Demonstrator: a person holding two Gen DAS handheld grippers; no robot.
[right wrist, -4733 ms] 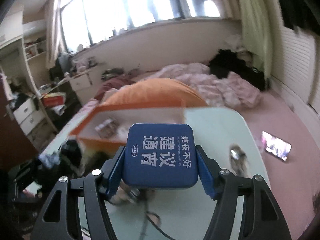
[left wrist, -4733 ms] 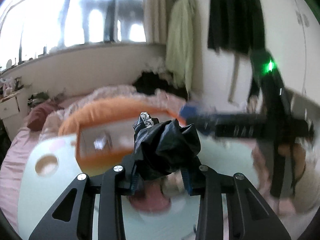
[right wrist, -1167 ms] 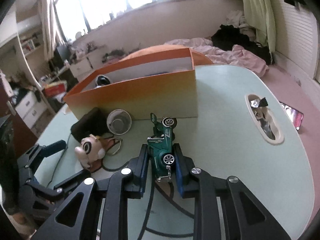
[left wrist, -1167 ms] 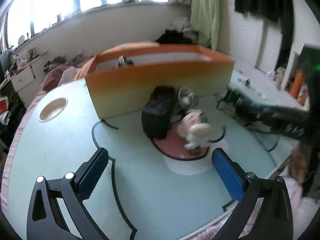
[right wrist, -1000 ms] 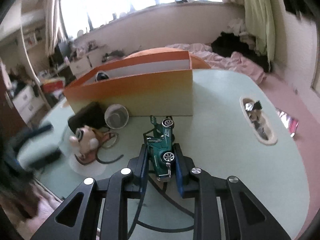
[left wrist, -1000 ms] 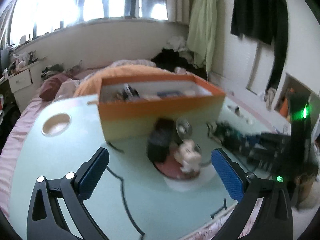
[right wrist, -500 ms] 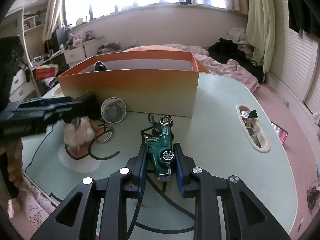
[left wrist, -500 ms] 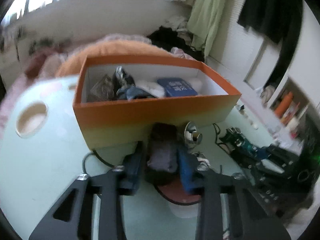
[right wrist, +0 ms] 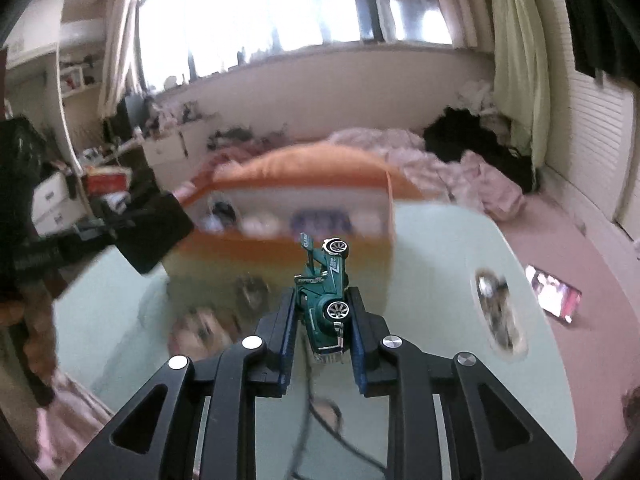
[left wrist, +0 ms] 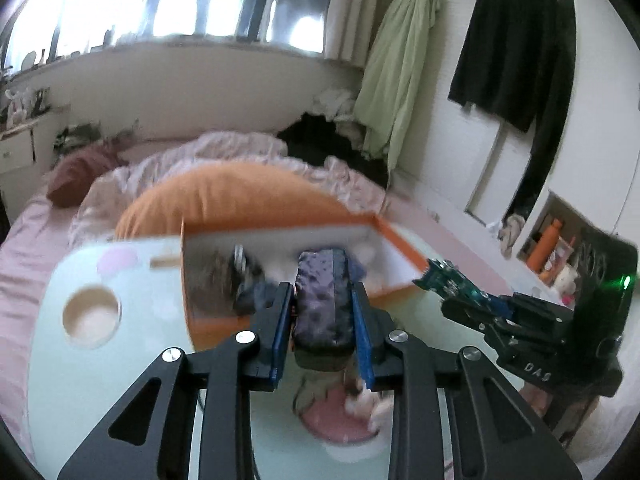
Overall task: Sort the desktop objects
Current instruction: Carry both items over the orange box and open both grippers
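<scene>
My left gripper (left wrist: 322,316) is shut on a black pouch (left wrist: 323,300) and holds it in the air in front of the orange box (left wrist: 394,248), which holds several items. The pouch also shows at the left of the right wrist view (right wrist: 150,236). My right gripper (right wrist: 323,316) is shut on a green toy car (right wrist: 326,292), lifted above the table and near the box's front wall (right wrist: 280,256). The car and right gripper also show in the left wrist view (left wrist: 452,282). A pig-faced toy on a pink mat (left wrist: 340,416) lies below the left gripper.
The pale green table (right wrist: 436,300) has a round hole (left wrist: 91,316) at the left and an oval cutout with clutter (right wrist: 498,312) at the right. A phone (right wrist: 554,298) lies on the pink floor. A bed with an orange cushion (left wrist: 224,200) lies behind the box.
The left gripper closed on the black pouch and lifted it toward the box. The right gripper lifted the green car off the table and moved it toward the box.
</scene>
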